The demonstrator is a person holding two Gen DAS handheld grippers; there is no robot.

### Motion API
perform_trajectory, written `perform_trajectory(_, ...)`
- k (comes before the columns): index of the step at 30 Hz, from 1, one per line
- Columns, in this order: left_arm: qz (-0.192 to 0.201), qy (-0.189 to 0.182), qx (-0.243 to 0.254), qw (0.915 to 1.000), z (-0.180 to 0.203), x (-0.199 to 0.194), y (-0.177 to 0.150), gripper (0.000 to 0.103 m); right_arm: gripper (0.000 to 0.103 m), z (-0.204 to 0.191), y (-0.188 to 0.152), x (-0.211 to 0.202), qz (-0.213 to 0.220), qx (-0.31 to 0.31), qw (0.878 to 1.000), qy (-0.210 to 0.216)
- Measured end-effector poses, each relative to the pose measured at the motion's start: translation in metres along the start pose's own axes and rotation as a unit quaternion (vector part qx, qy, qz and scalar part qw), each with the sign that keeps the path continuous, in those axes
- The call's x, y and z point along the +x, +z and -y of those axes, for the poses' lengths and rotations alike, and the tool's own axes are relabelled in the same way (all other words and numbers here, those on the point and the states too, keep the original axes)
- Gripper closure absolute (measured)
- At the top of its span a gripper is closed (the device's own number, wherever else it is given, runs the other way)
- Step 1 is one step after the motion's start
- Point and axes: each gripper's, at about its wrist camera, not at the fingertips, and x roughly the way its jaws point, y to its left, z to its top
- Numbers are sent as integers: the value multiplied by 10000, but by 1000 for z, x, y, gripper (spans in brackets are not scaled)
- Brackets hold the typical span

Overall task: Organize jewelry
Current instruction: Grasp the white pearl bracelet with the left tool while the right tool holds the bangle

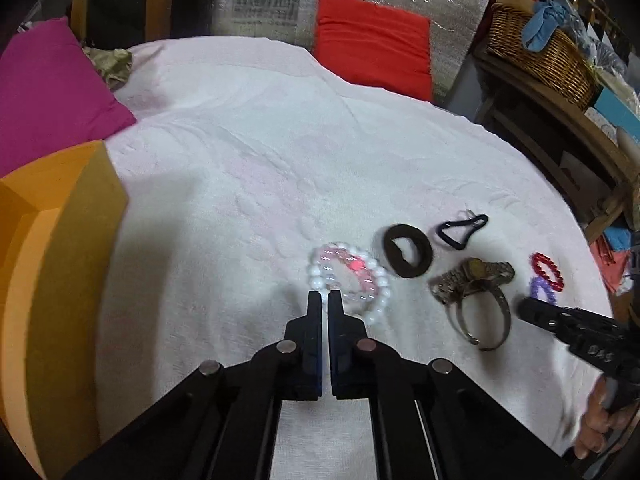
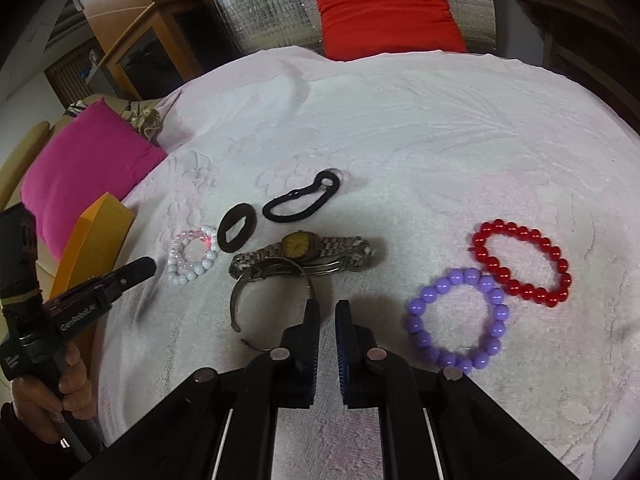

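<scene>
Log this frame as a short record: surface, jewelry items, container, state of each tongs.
surface: white textured cloth
items: white bead bracelet, brown ring, black hair tie, watch, metal bangle, purple bead bracelet, red bead bracelet
container: orange box, at left edge
left tongs: nearly shut, empty, at white bracelet
right tongs: narrow gap, empty, near bangle

"GenRobot.AI" printed on the left gripper (image 2: pixel 150 266) body
</scene>
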Motion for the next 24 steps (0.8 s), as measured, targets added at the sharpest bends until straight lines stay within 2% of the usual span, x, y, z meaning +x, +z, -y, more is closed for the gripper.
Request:
perform_trajectory(1,9,115,39,9999,-1,0,0,100,93,2,1,-1,-22,102,9999,115)
perform_trajectory(3,-38,65,74,9999,-1,1,1,100,87,2,2,-2,-109,152,9995,250)
perform_trajectory(4,-69,91,79,9999,-1,1,2,94,70,0,2,-3,-117,116,9996,250)
perform_trajectory(5,-81,182,112,9997,-1,1,2,78,36,-4,2,-4,-94,32,9997,220)
perform_trajectory(6,-51,326,144,9994,-2,0,3,67,21,-8,2,-5,-55,-33,9997,226)
perform_trajectory(7,-18,406,138,9991,-3,-1,3,51,14,-13,0,-9,76,-143,9994,317)
perform_trajectory(10,84,497,108,9987,-9,-6,3,49,14,-28,-1,-11,221,-506,9979,330)
perform_trajectory(13,25,680,235,9974,-11,-5,0,49,14,-37,-3,1,51,-627,9977,258)
perform_trajectory(16,-42,747,296,9968,-13,-4,-1,49,14,-46,-6,17,-150,-793,9967,-4)
perform_trajectory(18,-30,741,274,9969,-15,-5,-1,49,16,-51,-10,27,-184,-993,9942,-356)
perform_trajectory(19,-22,738,264,9969,-16,-7,-2,49,22,-55,-13,29,-107,-1139,9920,-537)
perform_trajectory(20,-25,710,262,9971,-16,-7,-2,48,36,-59,-15,30,-34,-1265,9893,-730)
perform_trajectory(21,-32,687,265,9973,-15,-6,-1,47,41,-61,-16,31,24,-1369,9866,-891)
perform_trajectory(24,-72,532,322,9980,-8,-5,-2,36,41,-55,-14,27,74,-1220,9894,-784)
